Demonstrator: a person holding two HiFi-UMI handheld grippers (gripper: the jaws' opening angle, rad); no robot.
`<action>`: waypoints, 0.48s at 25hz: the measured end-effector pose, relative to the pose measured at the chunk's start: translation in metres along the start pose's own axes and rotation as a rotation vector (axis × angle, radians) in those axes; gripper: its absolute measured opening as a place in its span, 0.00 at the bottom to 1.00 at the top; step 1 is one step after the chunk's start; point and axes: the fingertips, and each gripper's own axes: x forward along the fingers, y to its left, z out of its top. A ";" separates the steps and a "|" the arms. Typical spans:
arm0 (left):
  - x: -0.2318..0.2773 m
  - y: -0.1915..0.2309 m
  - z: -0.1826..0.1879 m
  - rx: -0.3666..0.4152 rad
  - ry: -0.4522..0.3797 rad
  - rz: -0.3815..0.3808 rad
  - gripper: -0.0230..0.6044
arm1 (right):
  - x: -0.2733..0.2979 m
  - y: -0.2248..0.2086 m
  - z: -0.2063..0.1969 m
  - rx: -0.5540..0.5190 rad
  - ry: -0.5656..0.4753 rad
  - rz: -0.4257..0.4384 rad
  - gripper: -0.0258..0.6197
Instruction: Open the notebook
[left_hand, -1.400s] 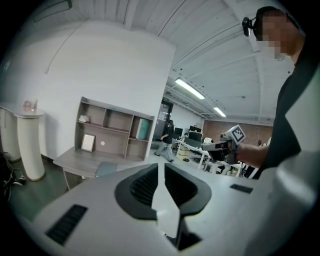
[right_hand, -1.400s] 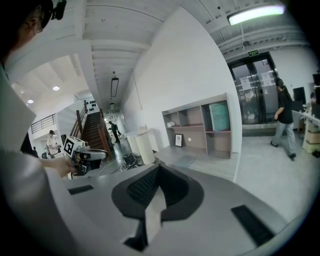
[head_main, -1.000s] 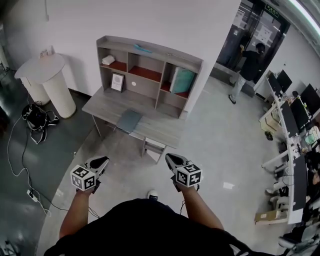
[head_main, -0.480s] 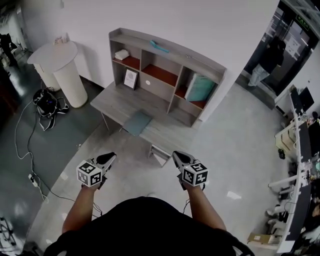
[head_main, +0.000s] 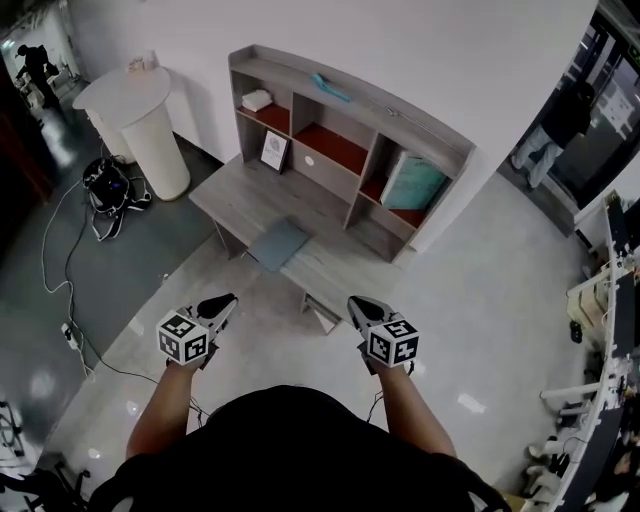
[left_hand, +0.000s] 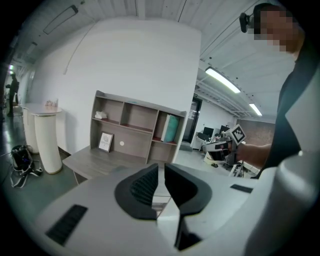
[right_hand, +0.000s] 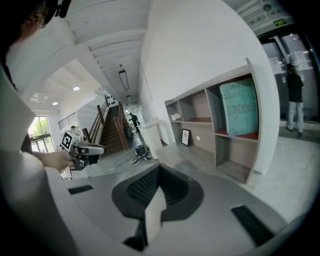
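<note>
- The grey left gripper (head_main: 222, 303) with its marker cube is empty, its jaws parted by a thin slit. The matching right gripper (head_main: 358, 304) is empty too, its jaws pressed together.
- With jaws this tight, neither can likely take the cover's edge. A nudging tip would probably slide the flat grey-blue notebook (head_main: 279, 244) along the grey wooden desk (head_main: 235, 195), perhaps off its near edge.
- Lifting the cover with nothing pinning the book could drag it whole.
- The notebook lies closed and untouched, well ahead of both grippers' tips and roughly between them.
</note>
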 end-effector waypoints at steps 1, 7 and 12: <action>0.003 -0.001 0.001 0.000 -0.001 0.007 0.11 | 0.002 -0.003 0.001 -0.005 0.003 0.010 0.04; 0.012 -0.003 0.002 0.006 0.017 0.020 0.11 | 0.013 -0.006 0.005 -0.004 -0.010 0.045 0.04; 0.007 0.001 0.003 0.009 0.024 0.026 0.11 | 0.019 0.004 0.003 0.000 0.002 0.066 0.04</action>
